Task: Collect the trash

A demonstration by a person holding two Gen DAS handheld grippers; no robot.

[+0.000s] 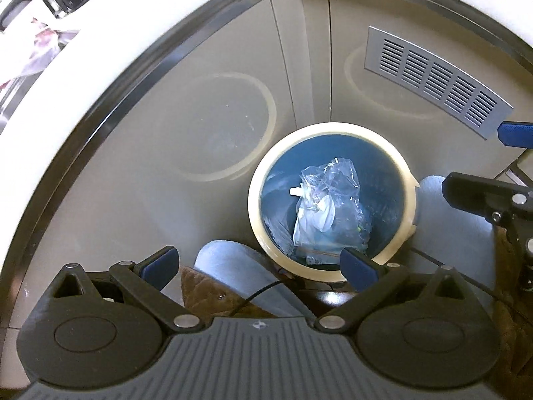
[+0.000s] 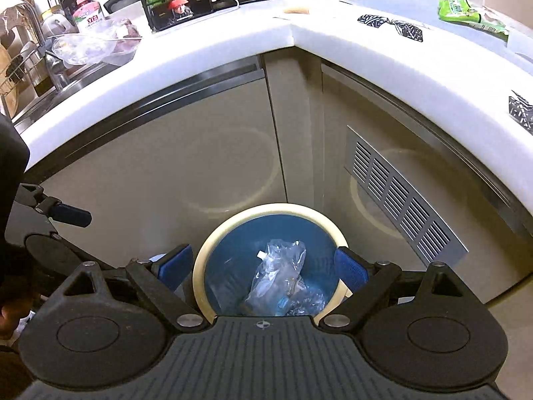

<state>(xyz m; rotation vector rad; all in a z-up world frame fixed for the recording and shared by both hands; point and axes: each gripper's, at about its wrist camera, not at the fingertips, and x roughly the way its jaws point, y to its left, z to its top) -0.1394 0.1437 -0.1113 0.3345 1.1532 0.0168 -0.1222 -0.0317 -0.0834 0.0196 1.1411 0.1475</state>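
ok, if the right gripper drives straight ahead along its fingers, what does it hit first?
Likely the crumpled clear plastic bag inside the round blue bin with cream rim; right gripper is open and empty. Depth is unclear.

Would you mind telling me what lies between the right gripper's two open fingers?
In the right wrist view, the right gripper frames the bin, with crumpled clear plastic bags inside it; nothing is held.

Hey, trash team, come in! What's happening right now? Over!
Both grippers open, empty: left gripper, right gripper. Clear plastic bags already in bin. Green wrapper waiting on counter. Nothing blocking.
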